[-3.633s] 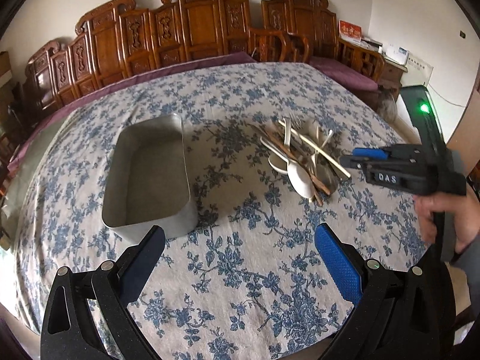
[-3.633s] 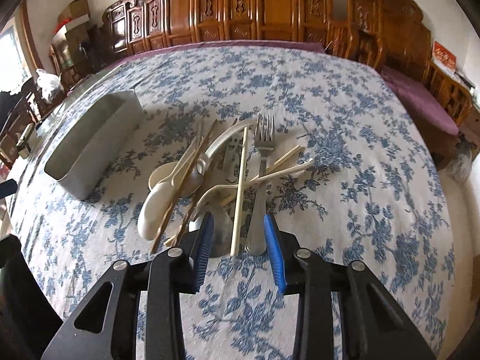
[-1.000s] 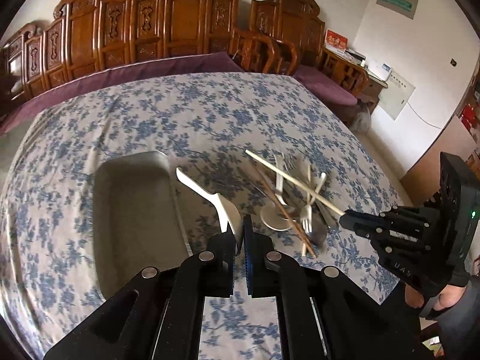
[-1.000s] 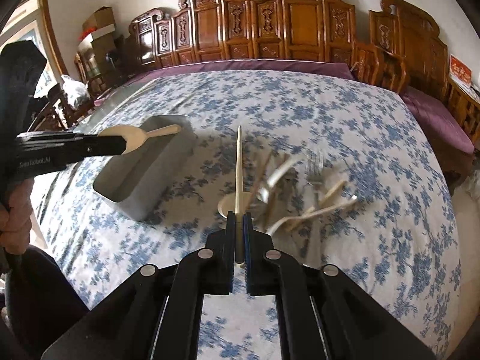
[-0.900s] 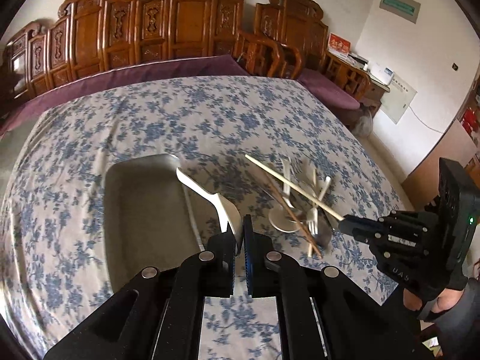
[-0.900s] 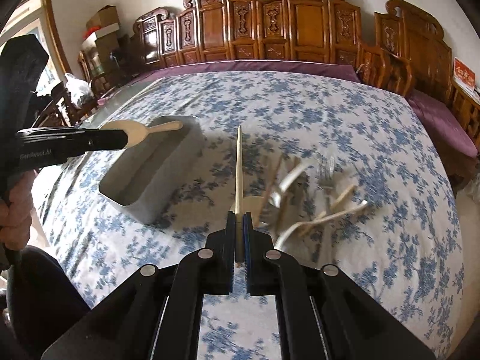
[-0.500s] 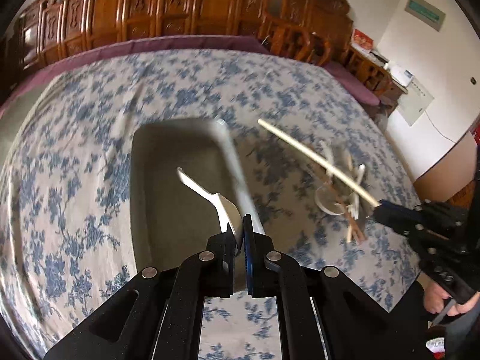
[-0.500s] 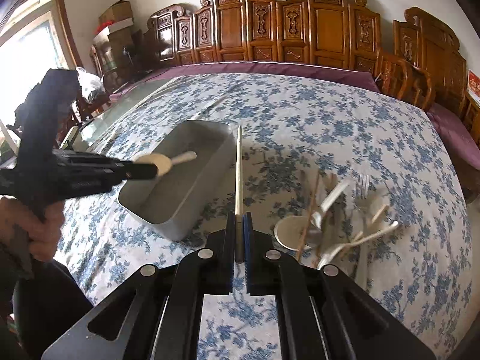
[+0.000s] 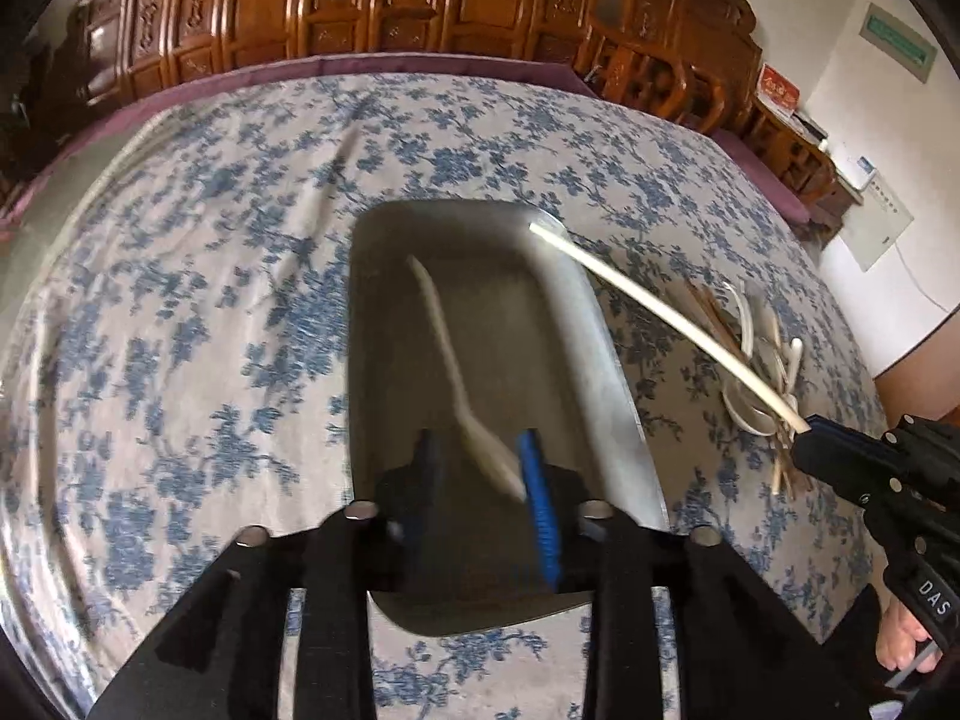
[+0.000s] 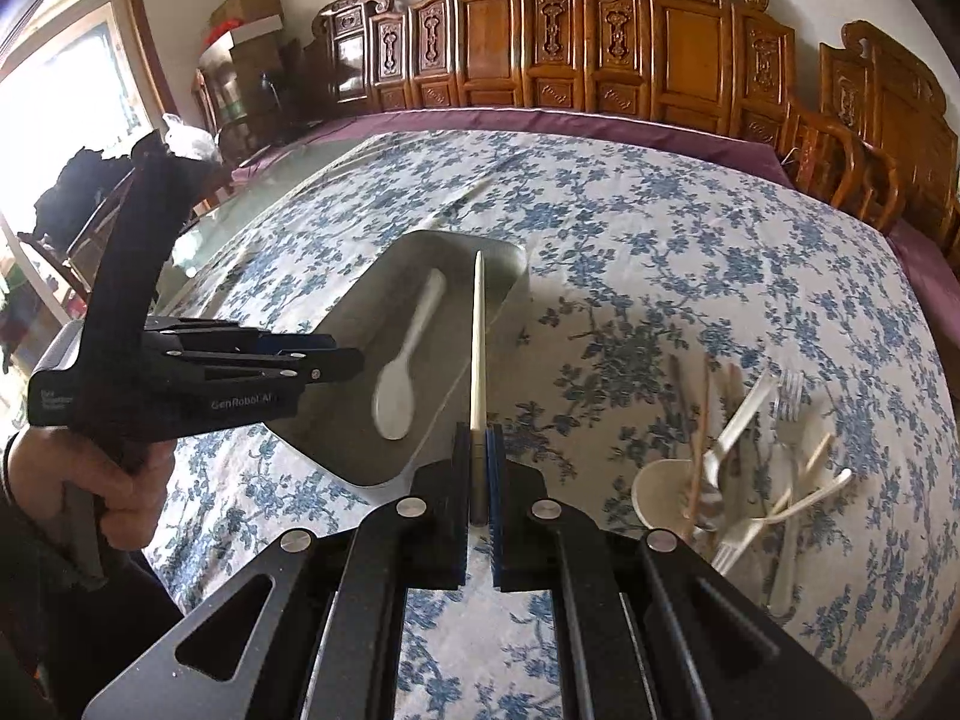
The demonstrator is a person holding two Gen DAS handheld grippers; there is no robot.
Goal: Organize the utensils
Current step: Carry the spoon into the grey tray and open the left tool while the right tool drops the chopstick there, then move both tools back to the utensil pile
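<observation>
My left gripper (image 9: 477,450) hangs over the near end of a grey metal tray (image 9: 384,360), its jaws opening. A white plastic spoon (image 9: 456,372), blurred, lies loose between the blue pads and no longer pinched. The right wrist view shows that spoon (image 10: 399,384) down inside the tray (image 10: 360,438), clear of the left gripper's tips (image 10: 348,360). My right gripper (image 10: 478,438) is shut on a cream chopstick (image 10: 477,348) that points out over the tray's right rim. The left wrist view has the chopstick (image 9: 660,312) slanting up from the right gripper (image 9: 807,429).
A pile of forks, spoons and chopsticks (image 10: 750,468) lies on the blue floral tablecloth (image 10: 660,252) right of the tray, also seen as the pile (image 9: 756,360). Carved wooden chairs (image 10: 600,60) line the table's far side. A hand (image 10: 114,480) grips the left tool.
The left jaws have parted and the spoon has dropped from them into the tray. Both grippers have moved closer over the tray, the right one bringing the chopstick leftward.
</observation>
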